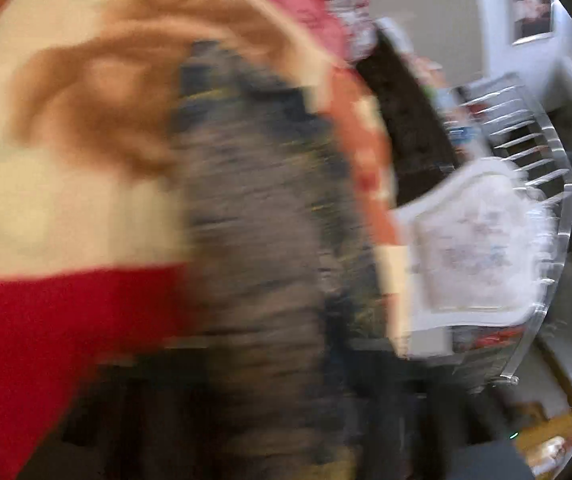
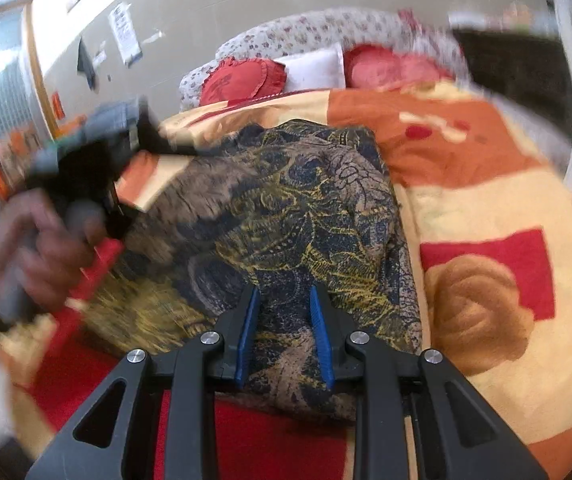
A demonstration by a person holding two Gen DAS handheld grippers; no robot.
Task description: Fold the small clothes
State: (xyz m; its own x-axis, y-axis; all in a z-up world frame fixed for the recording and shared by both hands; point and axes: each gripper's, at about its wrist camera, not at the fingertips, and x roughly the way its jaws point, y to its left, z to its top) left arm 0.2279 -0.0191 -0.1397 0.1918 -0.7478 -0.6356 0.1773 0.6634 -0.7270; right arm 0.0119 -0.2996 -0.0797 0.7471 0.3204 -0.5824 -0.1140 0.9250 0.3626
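The patterned garment (image 2: pixel 301 216), dark blue and gold, lies bunched on the blanket (image 2: pixel 485 208) straight ahead of the right gripper (image 2: pixel 284 300), whose blue-padded fingers (image 2: pixel 248 332) stand apart with cloth lying between them. To that gripper's left the left gripper (image 2: pixel 98 168), blurred, is held in a hand (image 2: pixel 38 248) at the garment's edge; whether it is closed I cannot tell. Beyond the garment sit red heart cushions (image 2: pixel 246 76) and a white pillow (image 2: pixel 313 68). The left wrist view is smeared, cloth (image 1: pixel 262 216) filling its middle.

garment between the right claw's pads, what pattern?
Dark navy garment with tan and yellow floral-paisley print; sharpest in the right wrist view.
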